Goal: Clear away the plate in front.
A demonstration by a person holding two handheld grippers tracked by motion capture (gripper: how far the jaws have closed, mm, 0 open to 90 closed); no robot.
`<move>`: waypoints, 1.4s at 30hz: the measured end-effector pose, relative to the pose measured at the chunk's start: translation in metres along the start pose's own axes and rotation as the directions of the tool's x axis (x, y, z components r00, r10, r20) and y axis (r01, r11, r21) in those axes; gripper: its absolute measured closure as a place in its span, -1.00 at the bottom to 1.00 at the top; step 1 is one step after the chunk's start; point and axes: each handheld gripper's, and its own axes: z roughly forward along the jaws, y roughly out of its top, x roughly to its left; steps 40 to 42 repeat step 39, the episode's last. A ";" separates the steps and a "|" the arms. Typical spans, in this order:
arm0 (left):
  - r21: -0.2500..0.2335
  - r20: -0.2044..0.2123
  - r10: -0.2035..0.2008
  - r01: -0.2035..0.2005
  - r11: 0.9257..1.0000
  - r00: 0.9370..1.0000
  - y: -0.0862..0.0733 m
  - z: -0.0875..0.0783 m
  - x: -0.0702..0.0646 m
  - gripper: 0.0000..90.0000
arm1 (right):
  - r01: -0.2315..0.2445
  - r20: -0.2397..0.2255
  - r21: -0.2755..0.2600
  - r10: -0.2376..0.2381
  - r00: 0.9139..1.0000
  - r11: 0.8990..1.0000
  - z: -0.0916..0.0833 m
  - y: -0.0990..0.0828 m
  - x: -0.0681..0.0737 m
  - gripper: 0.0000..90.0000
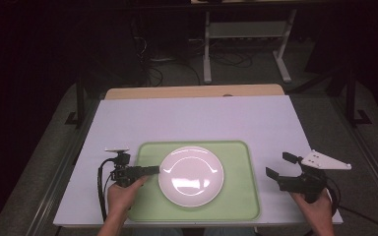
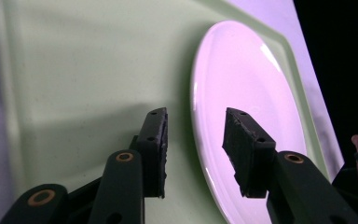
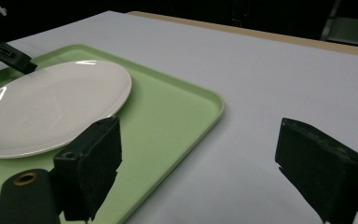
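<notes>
White plate (image 1: pixel 191 175) rests on a green tray (image 1: pixel 236 201) on the tabletop in the high view. In the left gripper view, the left hand-held gripper (image 2: pixel 196 144) straddles its rim, parted, probably about to close. In the right gripper view, the right hand-held gripper (image 3: pixel 214 172) gapes wide, empty.

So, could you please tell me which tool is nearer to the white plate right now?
Left. The left tool is open at the white plate, its jaws either side of the plate's left rim. The right tool is open above the table, right of the green tray.
</notes>
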 end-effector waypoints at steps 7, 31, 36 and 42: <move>-0.003 -0.060 0.152 -0.152 0.988 0.987 0.001 -0.008 -0.008 0.17 | 0.002 0.004 0.004 -0.002 1.000 1.000 0.001 0.000 0.000 -0.70; -0.029 -0.138 0.529 -0.538 0.843 0.837 -0.002 -0.042 -0.018 -0.35 | 0.004 0.024 0.022 -0.005 1.000 1.000 -0.002 -0.002 -0.003 -0.70; -0.053 -0.158 0.573 -0.587 0.808 0.804 -0.005 -0.050 -0.015 -0.39 | 0.000 0.033 0.030 -0.001 0.999 1.000 -0.003 -0.003 -0.003 -0.70; -0.072 -0.170 0.593 -0.610 0.789 0.787 -0.008 -0.054 -0.013 -0.40 | 0.005 0.039 0.032 -0.007 0.999 0.999 -0.004 -0.003 -0.002 -0.70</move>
